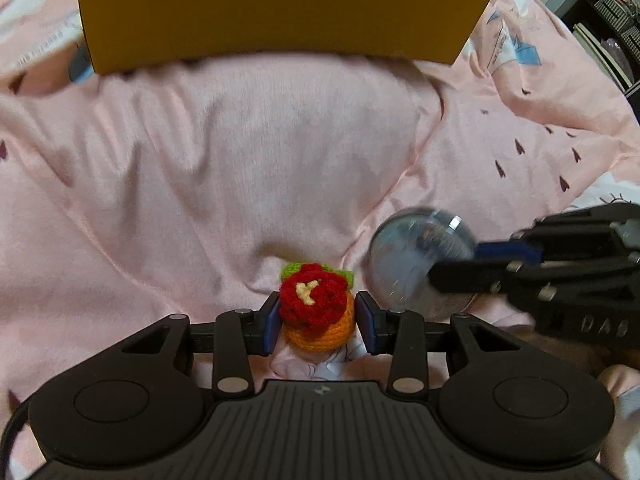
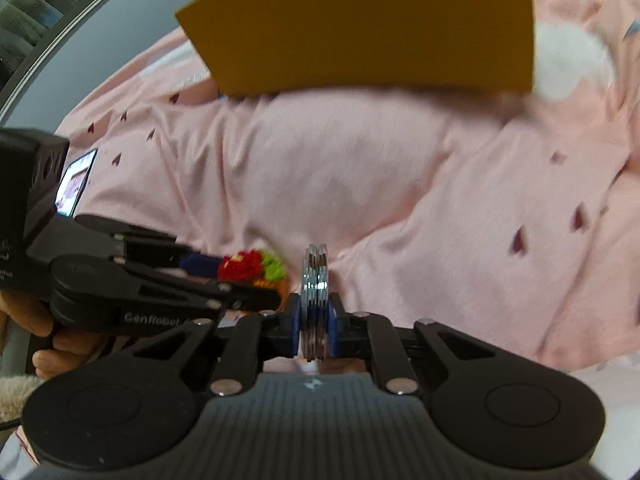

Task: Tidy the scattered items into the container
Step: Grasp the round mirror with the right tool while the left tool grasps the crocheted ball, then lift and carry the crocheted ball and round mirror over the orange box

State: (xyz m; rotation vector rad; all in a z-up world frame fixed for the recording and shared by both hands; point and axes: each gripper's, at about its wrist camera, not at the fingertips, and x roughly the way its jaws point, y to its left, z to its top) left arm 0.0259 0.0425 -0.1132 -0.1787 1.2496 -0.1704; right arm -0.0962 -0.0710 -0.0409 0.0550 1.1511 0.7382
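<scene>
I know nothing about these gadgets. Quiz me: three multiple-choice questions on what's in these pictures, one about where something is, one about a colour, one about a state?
1. Where is the brown cardboard box relative to the crocheted flower toy?
A. Beyond it, across the pink bedsheet
B. Directly under it
C. Inside it

2. What colour is the toy's base?
A. Blue
B. Orange
C. White

3. What is the right gripper doing?
A. Standing open and empty
B. Closed on a round compact mirror
C. Gripping the box

Answers: 1 A, the box sits at the far end of the sheet in both views. 2 B, orange yarn shows below the red petals between the left gripper's pads. 3 B, its blue pads press the disc edge-on.
</scene>
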